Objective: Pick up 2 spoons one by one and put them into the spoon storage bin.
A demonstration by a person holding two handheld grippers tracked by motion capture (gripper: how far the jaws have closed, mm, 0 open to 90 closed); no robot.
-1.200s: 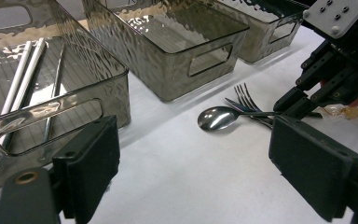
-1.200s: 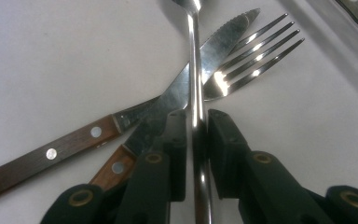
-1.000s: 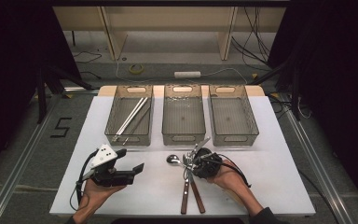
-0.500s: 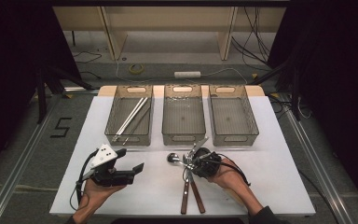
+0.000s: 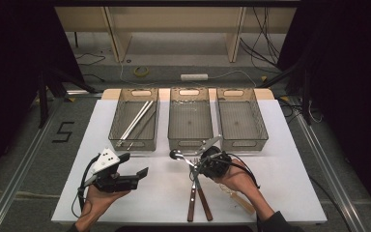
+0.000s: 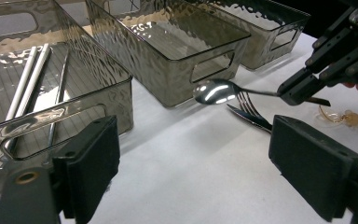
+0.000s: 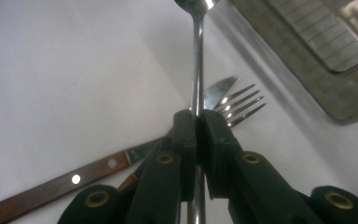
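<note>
Standing along the table's [image 5: 290,193] far edge are three clear bins: the left bin [image 5: 136,118] holds metal straws [image 5: 134,123], the middle bin [image 5: 190,118] and right bin [image 5: 242,118] hold nothing. Since a second ago, the right gripper [image 7: 196,122], clamped on the spoon [image 6: 214,91], has raised it off the table near the front edge. A knife [image 7: 121,161] and fork [image 7: 240,108] lie beneath. The left gripper [image 6: 196,163] hovers with jaws apart.
</note>
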